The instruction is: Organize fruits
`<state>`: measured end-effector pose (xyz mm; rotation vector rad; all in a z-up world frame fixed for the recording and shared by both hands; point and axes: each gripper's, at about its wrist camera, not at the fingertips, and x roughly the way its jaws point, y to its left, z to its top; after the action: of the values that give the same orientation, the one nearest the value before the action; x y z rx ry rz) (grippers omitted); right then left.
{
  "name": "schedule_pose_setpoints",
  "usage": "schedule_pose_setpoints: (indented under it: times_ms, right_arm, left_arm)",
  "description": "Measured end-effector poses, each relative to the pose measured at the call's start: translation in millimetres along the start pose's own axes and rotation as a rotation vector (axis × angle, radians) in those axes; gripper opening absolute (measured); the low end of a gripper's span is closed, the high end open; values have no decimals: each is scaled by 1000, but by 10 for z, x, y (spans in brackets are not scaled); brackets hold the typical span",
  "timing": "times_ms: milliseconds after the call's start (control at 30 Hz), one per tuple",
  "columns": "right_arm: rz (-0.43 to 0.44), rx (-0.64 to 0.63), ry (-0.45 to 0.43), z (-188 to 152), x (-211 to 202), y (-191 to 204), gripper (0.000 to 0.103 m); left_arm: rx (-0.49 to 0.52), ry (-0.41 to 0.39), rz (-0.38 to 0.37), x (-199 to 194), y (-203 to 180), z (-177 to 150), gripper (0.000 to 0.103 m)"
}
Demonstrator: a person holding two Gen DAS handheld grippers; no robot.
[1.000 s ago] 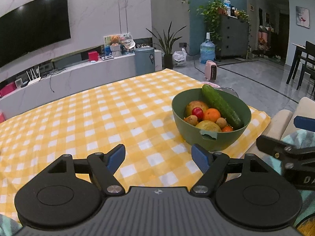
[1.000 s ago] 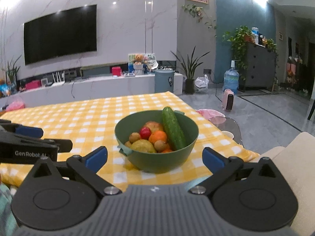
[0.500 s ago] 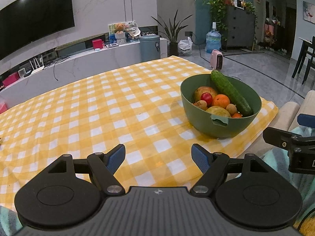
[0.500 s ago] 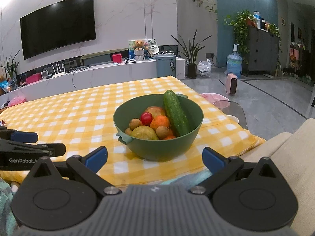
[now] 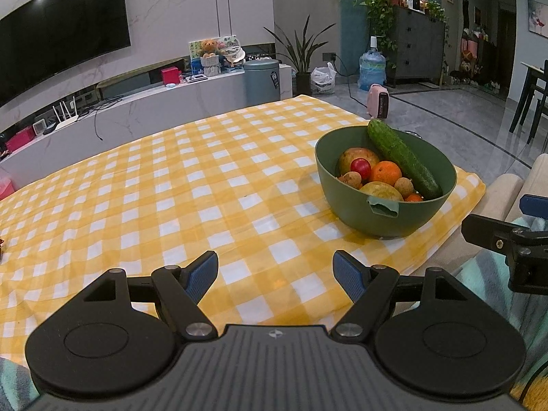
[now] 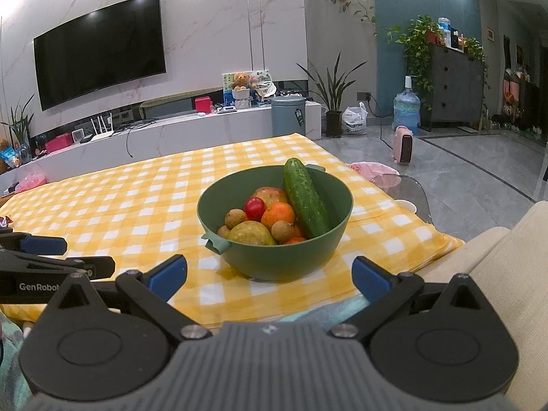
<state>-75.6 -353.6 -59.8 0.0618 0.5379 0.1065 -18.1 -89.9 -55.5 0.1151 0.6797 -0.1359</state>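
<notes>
Your left gripper [image 5: 275, 270] and right gripper [image 6: 269, 275] both have jaws apart, holding nothing. The green bowl [image 6: 291, 260] of fruits stands on the bench just ahead of your right jaws.

The only legible writing is the white lettering "GenRobot" on the black side of the left hand-held gripper [image 6: 44, 267], seen at the left edge of the right wrist view; the word runs up to the edge of the other gripper's body in front, so any further letters are hidden. A small dark label on the grey-blue bin [image 6: 288, 115] and the printed pictures behind the teddy bear [image 6: 239, 81] are too small to read.
</notes>
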Motion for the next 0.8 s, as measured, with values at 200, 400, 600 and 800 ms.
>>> schedule_pose_setpoints:
  times_ms: [200, 400, 600, 800]
  right_arm:
    - [-1, 0, 0, -2, 6, -4, 99]
    - [-1, -1, 0, 1, 5, -4, 99]
    - [0, 0, 1, 1, 6, -4, 99]
    - [-1, 0, 1, 2, 6, -4, 99]
  left_arm:
    - [-2, -1, 2, -8, 21, -25, 89]
    - [-4, 0, 0, -9, 21, -20, 89]
    - [-2, 1, 2, -12, 30, -28, 89]
    - [-7, 3, 4, -26, 48, -48, 89]
